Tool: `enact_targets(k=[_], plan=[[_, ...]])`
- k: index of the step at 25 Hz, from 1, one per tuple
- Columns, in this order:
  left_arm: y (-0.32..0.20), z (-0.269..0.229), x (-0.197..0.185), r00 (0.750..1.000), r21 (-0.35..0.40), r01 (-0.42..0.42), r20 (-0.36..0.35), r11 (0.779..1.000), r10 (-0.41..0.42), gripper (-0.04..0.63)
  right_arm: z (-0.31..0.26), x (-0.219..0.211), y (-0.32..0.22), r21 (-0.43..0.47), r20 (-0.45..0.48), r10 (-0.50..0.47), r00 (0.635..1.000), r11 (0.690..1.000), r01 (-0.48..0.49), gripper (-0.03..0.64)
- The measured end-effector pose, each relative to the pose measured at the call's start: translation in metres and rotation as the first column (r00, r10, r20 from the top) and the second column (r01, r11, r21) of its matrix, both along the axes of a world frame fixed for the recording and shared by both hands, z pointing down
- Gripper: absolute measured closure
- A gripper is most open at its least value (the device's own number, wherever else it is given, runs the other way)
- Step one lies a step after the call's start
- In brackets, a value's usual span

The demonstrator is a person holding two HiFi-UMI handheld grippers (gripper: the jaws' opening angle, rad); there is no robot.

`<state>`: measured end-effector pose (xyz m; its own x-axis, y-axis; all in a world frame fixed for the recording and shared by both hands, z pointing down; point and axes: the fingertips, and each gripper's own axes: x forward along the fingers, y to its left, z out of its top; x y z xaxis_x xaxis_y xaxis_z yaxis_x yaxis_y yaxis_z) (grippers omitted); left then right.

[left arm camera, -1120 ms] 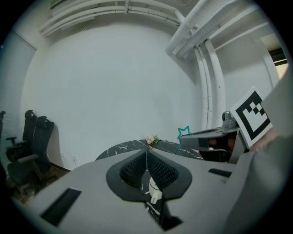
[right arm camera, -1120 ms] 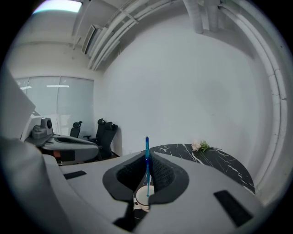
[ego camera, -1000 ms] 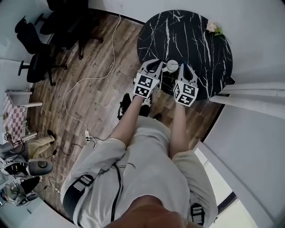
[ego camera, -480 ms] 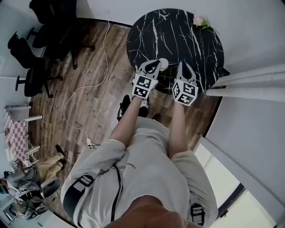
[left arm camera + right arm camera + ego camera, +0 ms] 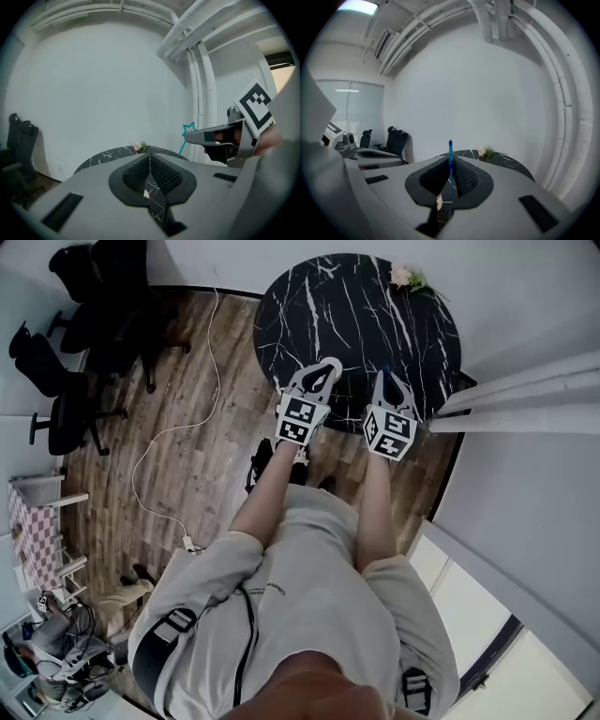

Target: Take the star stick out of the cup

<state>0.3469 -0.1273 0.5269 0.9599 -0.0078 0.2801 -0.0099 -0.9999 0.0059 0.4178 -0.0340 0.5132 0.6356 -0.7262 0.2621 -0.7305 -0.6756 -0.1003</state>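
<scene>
The star stick [image 5: 450,161] is pinched upright in the right gripper [image 5: 450,165], whose jaws are closed down on the thin blue shaft. From the left gripper view you can see the little teal star [image 5: 189,127] poking up above that gripper. The left gripper [image 5: 150,158] sits just beside it, its jaws pressed together with nothing clamped that I can make out. Both hover over the near edge of the round black marble counter [image 5: 356,306], and a small flower [image 5: 403,277] lies at its far rim.
</scene>
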Motion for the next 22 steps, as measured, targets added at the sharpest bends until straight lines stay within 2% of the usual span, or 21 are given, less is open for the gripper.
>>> enact_targets(k=[13, 15, 19, 22], plan=[[0.018, 0.007, -0.033, 0.999, -0.016, 0.043, -0.002, 0.999, -0.043, 0.571, 0.025, -0.027, 0.021, -0.036, 0.023, -0.03, 0.999, 0.999, 0.031, 0.572], [0.022, 0.011, -0.042, 0.998, -0.037, 0.054, -0.011, 0.998, -0.055, 0.571, 0.034, -0.036, 0.026, -0.038, 0.03, -0.033, 0.999, 0.999, 0.034, 0.571], [0.035, 0.017, -0.056, 0.996, -0.131, 0.073, -0.05, 0.989, -0.08, 0.571, 0.053, -0.048, 0.039, -0.045, 0.044, -0.031, 0.999, 0.998, 0.033, 0.572], [0.044, 0.026, -0.062, 0.996, -0.121, 0.074, -0.043, 0.99, -0.08, 0.572, 0.065, -0.054, 0.046, -0.06, 0.046, -0.035, 0.998, 0.997, 0.038, 0.572]])
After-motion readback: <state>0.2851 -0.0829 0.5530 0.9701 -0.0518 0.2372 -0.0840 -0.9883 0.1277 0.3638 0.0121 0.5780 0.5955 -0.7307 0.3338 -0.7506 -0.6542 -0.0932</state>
